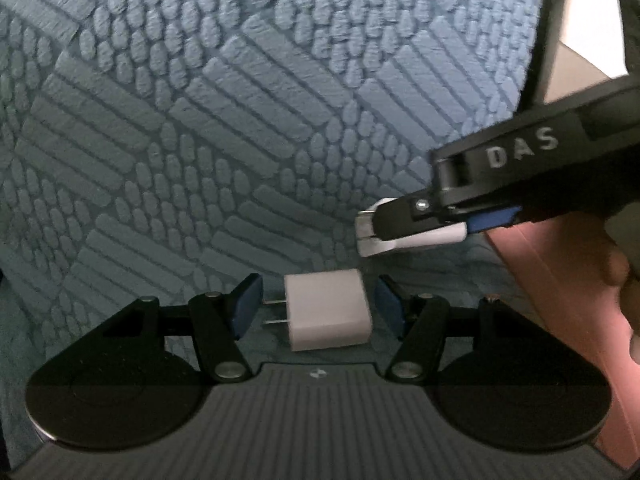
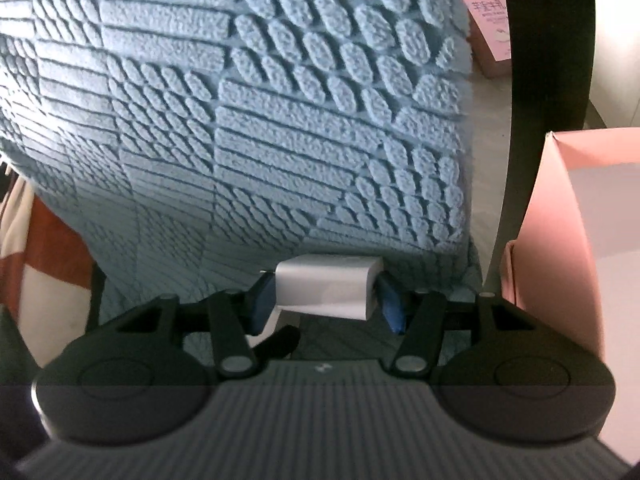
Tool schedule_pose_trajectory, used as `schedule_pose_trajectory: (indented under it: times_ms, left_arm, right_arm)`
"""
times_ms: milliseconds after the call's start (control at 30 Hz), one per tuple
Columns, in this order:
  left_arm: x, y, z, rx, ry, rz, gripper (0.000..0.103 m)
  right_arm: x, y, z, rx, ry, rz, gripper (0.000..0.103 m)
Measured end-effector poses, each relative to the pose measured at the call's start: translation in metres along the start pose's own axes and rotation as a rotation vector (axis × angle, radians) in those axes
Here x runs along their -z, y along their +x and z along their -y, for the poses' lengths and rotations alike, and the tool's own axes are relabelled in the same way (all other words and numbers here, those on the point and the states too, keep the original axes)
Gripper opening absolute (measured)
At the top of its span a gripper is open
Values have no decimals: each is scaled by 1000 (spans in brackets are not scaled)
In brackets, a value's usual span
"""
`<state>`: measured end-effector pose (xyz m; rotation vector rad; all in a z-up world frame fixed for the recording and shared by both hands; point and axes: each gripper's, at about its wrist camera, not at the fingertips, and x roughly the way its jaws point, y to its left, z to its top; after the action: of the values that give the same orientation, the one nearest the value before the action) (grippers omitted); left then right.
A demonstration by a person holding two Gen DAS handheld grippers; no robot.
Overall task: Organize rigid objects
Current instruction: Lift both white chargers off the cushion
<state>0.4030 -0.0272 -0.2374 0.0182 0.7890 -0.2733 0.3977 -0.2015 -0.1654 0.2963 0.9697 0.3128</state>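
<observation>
At 6 o'clock in the left wrist view, lying flat on the blue textured blanket (image 1: pixel 240 120): a white charger (image 1: pixel 328 312), prongs toward 9 o'clock. Bracketed by the left gripper (image 1: pixel 320 308), jaws narrow but not yet pressing, with a sliver of blanket showing at the 3 o'clock pad and the prong tips just short of the 9 o'clock pad. Probably lined up this way so as to close along the long axis. Risky, though, with thin prongs on one side instead of a flat face, and likely to twist or slip under pressure.

At 6 o'clock in the right wrist view, clamped between the blue pads of the right gripper (image 2: pixel 326 300): a second charger (image 2: pixel 328 284), gripped across its flat sides and clear of the blanket. Held high, presumably to stay out of the left gripper's way and to clear the wall of the pink box (image 2: pixel 560 220) standing open at 3 o'clock. Seems the natural destination, with its mouth open and near. Contents not visible from here.

At 3 o'clock in the left wrist view, a hand (image 1: pixel 616 264) on the right gripper's handle, just beside the box wall.
</observation>
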Motion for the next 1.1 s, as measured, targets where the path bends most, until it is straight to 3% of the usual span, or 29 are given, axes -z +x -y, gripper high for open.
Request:
schedule_pose_trajectory:
  times_ms: [167, 200, 533, 1100]
  left_arm:
    - [3, -3, -3, -16, -3, -5, 60]
    - [3, -4, -1, -21, 6, -3, 48]
    - [2, -15, -12, -10, -110, -48, 47]
    - [43, -104, -32, -24, -239, -58, 47]
  right_arm:
    - [2, 2, 1, 24, 7, -2, 57]
    - [2, 2, 2, 22, 6, -4, 57]
    - [14, -14, -11, 31, 3, 11, 57]
    - [72, -55, -40, 44, -51, 9, 57]
